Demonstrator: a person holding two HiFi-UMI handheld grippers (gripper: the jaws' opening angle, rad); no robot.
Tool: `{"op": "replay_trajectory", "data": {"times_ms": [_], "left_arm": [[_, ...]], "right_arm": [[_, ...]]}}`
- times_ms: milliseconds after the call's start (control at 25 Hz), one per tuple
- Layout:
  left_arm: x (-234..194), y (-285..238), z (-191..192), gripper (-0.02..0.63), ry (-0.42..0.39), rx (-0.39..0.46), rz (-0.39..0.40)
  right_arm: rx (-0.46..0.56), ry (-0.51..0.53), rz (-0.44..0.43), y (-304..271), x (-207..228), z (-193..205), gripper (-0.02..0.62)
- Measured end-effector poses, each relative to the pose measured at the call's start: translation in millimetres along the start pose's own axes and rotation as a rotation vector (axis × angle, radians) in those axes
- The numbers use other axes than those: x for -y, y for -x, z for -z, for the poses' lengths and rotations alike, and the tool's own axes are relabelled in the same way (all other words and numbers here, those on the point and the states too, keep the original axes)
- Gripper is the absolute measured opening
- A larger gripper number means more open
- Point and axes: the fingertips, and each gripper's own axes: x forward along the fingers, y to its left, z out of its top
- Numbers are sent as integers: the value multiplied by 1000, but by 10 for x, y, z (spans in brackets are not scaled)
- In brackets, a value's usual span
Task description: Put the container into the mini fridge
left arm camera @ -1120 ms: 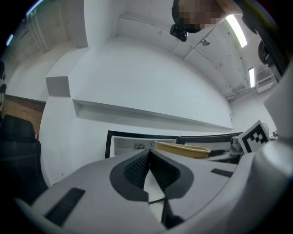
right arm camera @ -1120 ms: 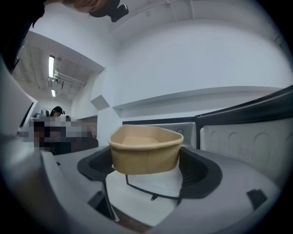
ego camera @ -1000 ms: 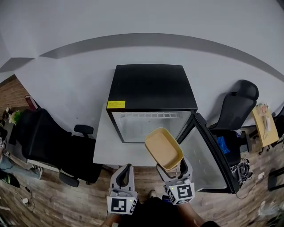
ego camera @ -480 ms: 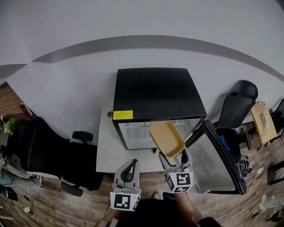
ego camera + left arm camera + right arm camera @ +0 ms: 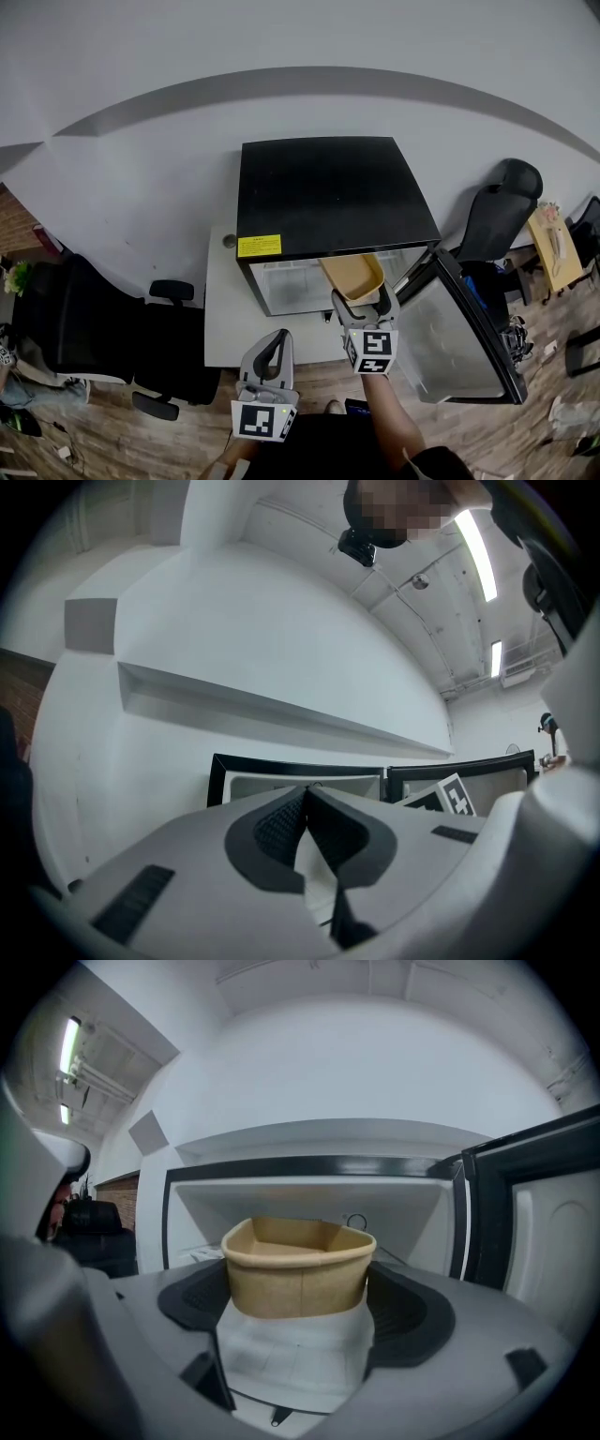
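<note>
White wall (image 5: 300, 37) on the far side, with a grey band (image 5: 309, 79) running across it. Brick section (image 5: 122, 1190) at far left. Floor (image 5: 122, 441) is wood plank. White table (image 5: 225, 309) stands against the wall, centre. Black office chair (image 5: 84, 319) is left of the table, second black chair (image 5: 497, 211) to the right. Small wooden side table (image 5: 553, 248) at the right edge. Ceiling strip lights (image 5: 476, 541) are on.

The light grey plastic left gripper (image 5: 275, 342) and matching right gripper (image 5: 360, 300) have black ribbed pads (image 5: 277, 827). Each carries a white cube (image 5: 260, 420) printed with black square markers. The person wears a dark garment (image 5: 323, 448).
</note>
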Motion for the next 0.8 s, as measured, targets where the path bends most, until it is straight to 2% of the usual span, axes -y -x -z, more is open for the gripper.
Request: {"op": "replay_trajectory", "data": {"times_ms": [480, 800], "left_arm": [[-89, -127, 40, 8, 1, -2, -5], [-135, -157, 86, 8, 11, -13, -15]], "right_arm": [[-44, 24, 28, -526, 49, 85, 462], [-54, 4, 37, -756, 52, 74, 462]]}}
